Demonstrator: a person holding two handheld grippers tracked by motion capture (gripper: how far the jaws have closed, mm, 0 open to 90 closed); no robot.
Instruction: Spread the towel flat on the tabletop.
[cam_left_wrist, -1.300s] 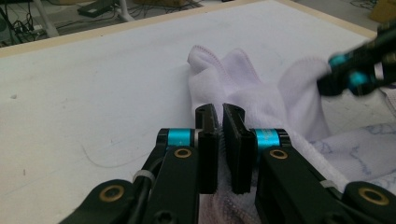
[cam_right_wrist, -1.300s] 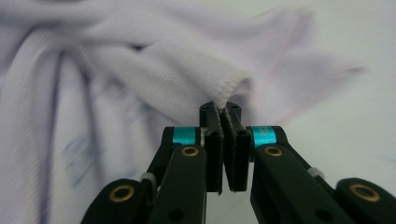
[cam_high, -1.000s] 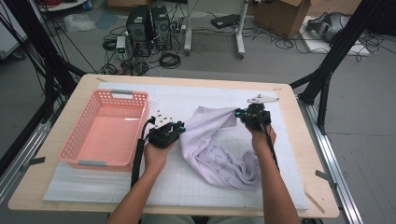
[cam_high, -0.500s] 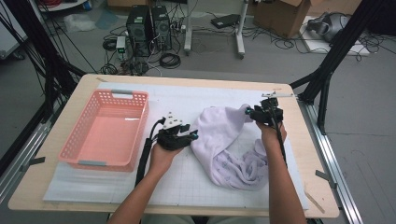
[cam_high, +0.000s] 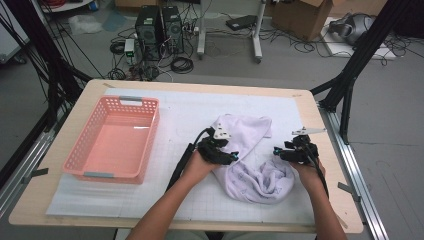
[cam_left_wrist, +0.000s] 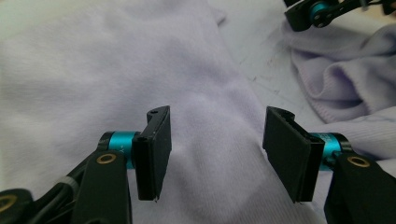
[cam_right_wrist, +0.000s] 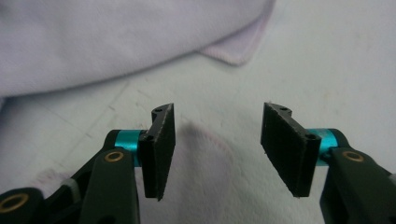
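Both tools' jaws have just been opening and stand apart, gripping nothing. The lilac garment (cam_high: 250, 160) lies crumpled between left tool (cam_high: 220, 152) and right tool (cam_high: 292, 152); pinch a clean hem, not bunched folds.

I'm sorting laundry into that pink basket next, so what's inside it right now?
The pink basket looks empty: its bare pink floor shows in the high view. The near wall hides a strip of the floor.
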